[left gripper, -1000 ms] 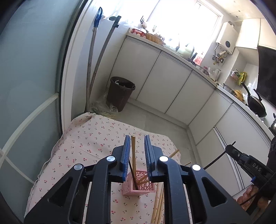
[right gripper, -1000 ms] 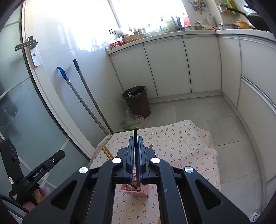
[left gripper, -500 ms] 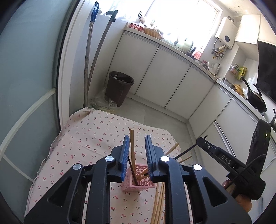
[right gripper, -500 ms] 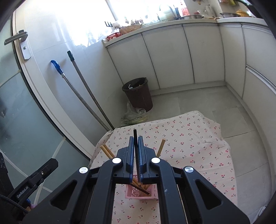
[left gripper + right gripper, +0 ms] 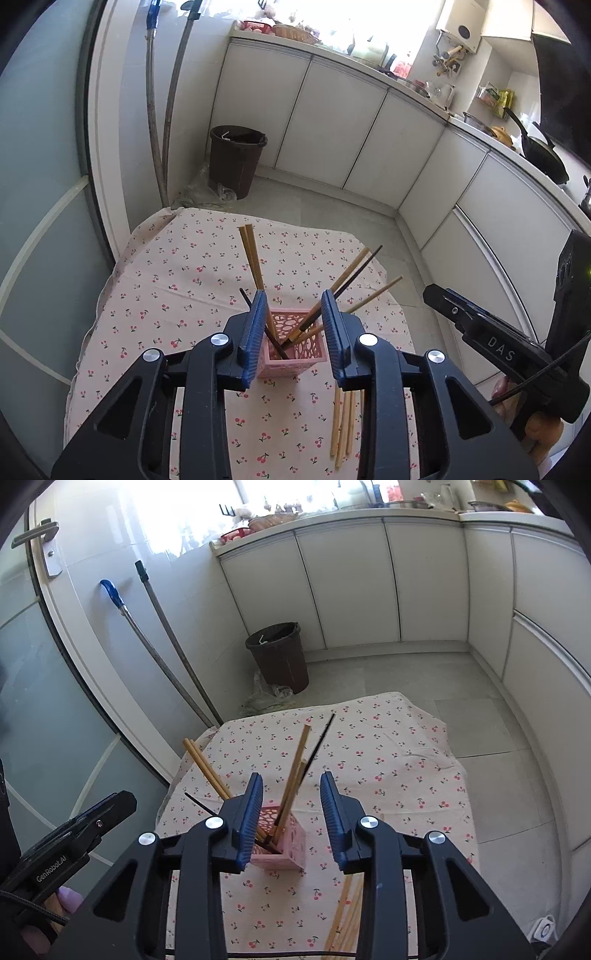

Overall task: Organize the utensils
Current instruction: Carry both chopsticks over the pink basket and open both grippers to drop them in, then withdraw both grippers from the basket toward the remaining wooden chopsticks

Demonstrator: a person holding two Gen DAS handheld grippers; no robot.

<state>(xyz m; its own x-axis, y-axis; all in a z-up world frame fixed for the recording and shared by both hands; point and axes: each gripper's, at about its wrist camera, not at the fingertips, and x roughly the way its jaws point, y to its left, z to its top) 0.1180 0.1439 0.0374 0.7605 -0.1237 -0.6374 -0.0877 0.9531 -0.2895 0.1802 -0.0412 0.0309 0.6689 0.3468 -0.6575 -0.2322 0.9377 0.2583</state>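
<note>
A pink lattice holder (image 5: 295,356) (image 5: 286,843) stands on the cherry-print tablecloth (image 5: 166,295), with several wooden and black chopsticks leaning out of it. My left gripper (image 5: 293,297) hovers just above it; its jaws are opening, with chopsticks rising between them and the pads pressing on none. My right gripper (image 5: 291,777) is also over the holder with jaws opening. A wooden chopstick (image 5: 295,771) and a black chopstick (image 5: 322,738) stand free between its pads. Loose wooden chopsticks (image 5: 343,421) (image 5: 347,915) lie on the cloth to the right of the holder.
The right gripper's body (image 5: 491,343) shows at the right of the left wrist view. The left one (image 5: 74,834) shows at the left of the right wrist view. Beyond the table are a brown bin (image 5: 236,162), two mop handles (image 5: 159,110), white cabinets (image 5: 424,583) and a glass door (image 5: 44,701).
Both grippers have sunk toward the holder and spread their jaws. The right one let go of the black chopstick, which now leans in the holder. The wooden one between the left jaws stands there too.
</note>
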